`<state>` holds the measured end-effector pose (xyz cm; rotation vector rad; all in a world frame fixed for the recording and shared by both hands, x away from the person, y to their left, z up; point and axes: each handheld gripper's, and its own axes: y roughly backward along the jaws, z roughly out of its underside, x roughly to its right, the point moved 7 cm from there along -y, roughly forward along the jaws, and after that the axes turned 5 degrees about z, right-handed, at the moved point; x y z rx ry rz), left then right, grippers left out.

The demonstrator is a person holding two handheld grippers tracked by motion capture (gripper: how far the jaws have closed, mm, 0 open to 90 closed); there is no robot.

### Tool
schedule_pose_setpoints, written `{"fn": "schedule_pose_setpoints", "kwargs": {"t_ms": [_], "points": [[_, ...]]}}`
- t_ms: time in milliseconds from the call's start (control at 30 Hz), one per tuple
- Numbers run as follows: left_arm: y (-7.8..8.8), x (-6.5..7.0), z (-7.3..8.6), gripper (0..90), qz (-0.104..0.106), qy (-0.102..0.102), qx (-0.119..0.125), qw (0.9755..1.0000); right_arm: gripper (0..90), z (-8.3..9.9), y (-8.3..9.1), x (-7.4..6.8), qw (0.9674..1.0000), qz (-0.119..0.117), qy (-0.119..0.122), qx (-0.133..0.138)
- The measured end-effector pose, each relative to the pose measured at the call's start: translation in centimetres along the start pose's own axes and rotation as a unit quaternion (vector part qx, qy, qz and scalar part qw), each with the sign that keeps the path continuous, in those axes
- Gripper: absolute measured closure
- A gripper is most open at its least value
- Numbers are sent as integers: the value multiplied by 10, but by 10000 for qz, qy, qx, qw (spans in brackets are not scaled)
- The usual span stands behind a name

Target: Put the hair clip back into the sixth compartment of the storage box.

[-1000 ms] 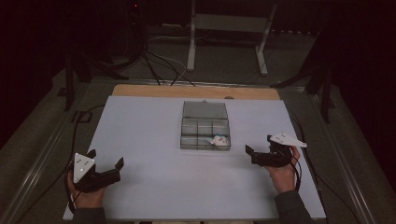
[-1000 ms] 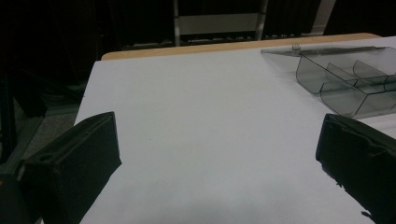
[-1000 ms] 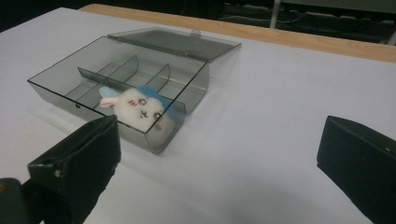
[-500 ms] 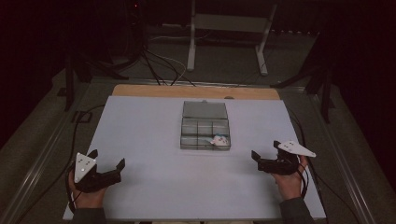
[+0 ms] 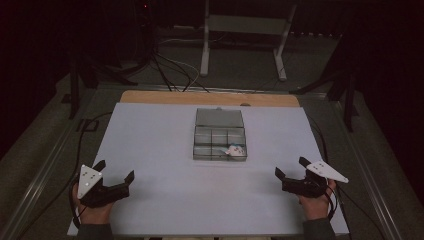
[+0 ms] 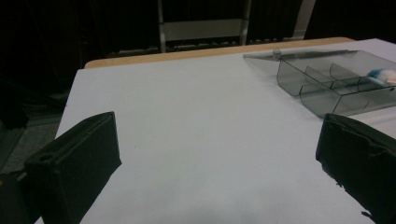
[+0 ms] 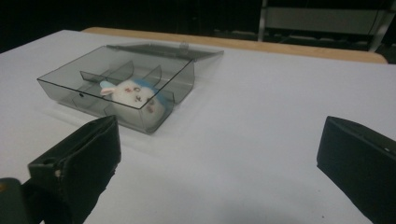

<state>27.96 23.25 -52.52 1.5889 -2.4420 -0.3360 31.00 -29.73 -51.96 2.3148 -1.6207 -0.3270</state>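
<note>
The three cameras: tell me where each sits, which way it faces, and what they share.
High view: above the person's side, facing forward and down on the table; both hands, left gripper and right gripper show.
Left gripper view: low on the left gripper, facing across the table; its spread jaws show.
Right gripper view: low on the right gripper, facing the box; its spread jaws show.
Shared: compartment box with plush toy.

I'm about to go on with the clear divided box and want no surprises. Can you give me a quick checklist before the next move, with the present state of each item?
1. Lid of the clear box folded back, open: ok.
2. Small plush toy lying inside a front compartment: ok.
3. Left gripper jaws apart, nothing held: ok.
4. Right gripper jaws apart, nothing held: ok.
5. White table sheet bare between grippers and box: ok.
6. Toy fully below the rim for closing: cannot tell.
</note>
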Motion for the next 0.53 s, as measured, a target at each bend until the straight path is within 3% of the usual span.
{"fn": "schedule_pose_setpoints", "kwargs": {"t_ms": [100, 533], "points": [[1, -1, 0, 8, -8, 4, 26, 10000, 0, 1, 2, 1, 9999, 77, 96, 117], [-1, 0, 2, 8, -97, 51, -11, 9999, 0, 5, 2, 11, 9996, 225, -57, 136]]}}
